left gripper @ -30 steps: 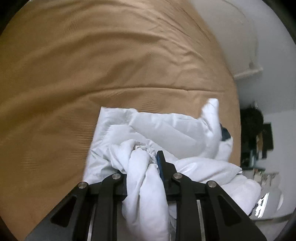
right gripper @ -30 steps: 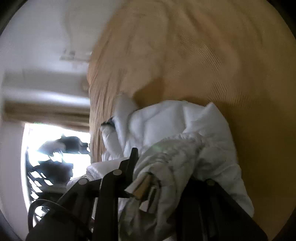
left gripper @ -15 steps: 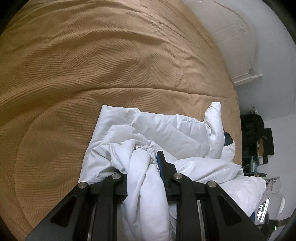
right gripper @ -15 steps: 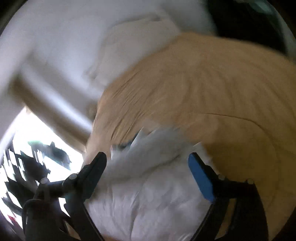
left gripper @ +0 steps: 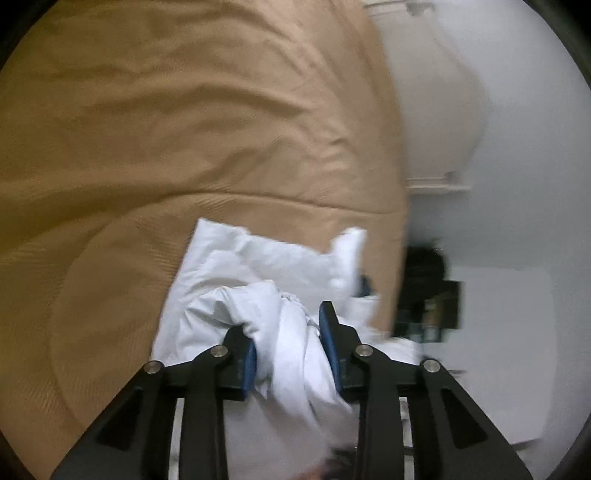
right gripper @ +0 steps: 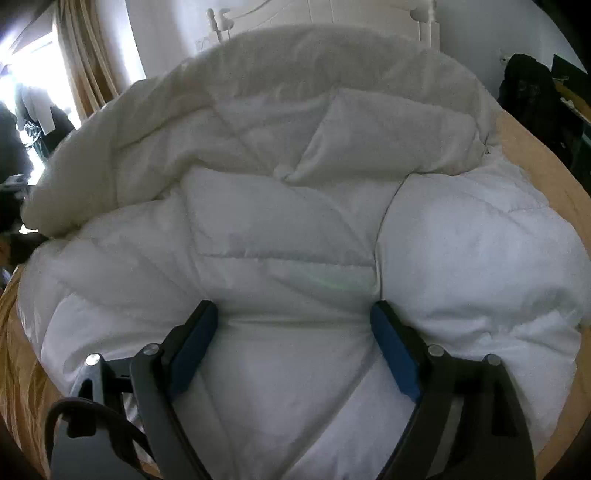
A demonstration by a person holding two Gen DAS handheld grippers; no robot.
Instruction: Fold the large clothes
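White padded jacket [right gripper: 295, 229] lying bunched on the tan bed [left gripper: 147, 147].

Your left claw [left gripper: 290, 345] is easing apart with a twisted fold of the jacket [left gripper: 295, 354] running between its blue pads, and the cloth is still touching both. Your right claw [right gripper: 293, 332] is standing wide apart just over the jacket's quilted middle, gripping nothing. A white headboard [right gripper: 332, 14] is showing beyond the jacket, and a curtain [right gripper: 85, 66] is hanging by the bright window at the left.
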